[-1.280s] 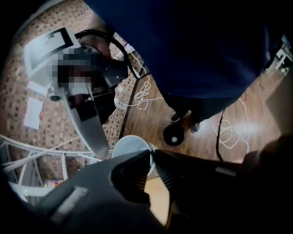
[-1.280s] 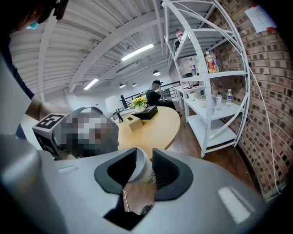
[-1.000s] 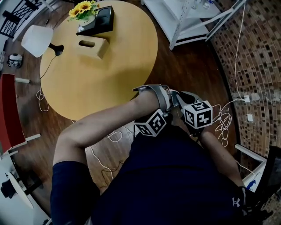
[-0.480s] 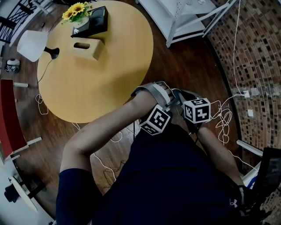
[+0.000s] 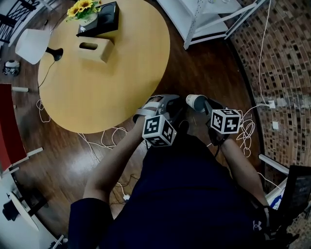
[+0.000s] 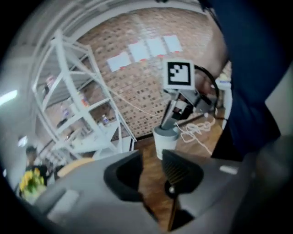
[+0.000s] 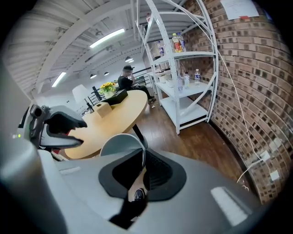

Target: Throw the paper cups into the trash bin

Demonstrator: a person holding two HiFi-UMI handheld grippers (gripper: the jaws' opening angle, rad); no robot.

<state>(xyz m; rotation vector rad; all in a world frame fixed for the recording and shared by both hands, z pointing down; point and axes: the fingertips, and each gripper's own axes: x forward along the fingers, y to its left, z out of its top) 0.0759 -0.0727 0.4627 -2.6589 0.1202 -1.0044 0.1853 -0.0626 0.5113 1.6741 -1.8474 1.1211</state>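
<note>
My right gripper (image 5: 206, 105) is shut on a white paper cup (image 5: 196, 102), which lies on its side above the wooden floor. In the right gripper view its jaws (image 7: 142, 170) pinch the wall of the cup (image 7: 120, 145) at the rim. My left gripper (image 5: 180, 110) is just left of the cup and points at it. Its jaws (image 6: 151, 170) have just been opening and stand apart with only floor between them. The left gripper view shows the cup (image 6: 165, 140) hanging from the right gripper (image 6: 171, 122). No trash bin shows in any view.
A round wooden table (image 5: 107, 82) at the upper left carries a tissue box (image 5: 95, 49), a black box (image 5: 100, 19) and yellow flowers (image 5: 83, 8). A white shelf rack (image 5: 204, 19) and a brick wall (image 5: 286, 73) stand at the right. White cables (image 5: 248, 130) lie on the floor.
The left gripper has rolled over and drawn left, away from the right gripper. The paper cup now shows at the right gripper's tips.
</note>
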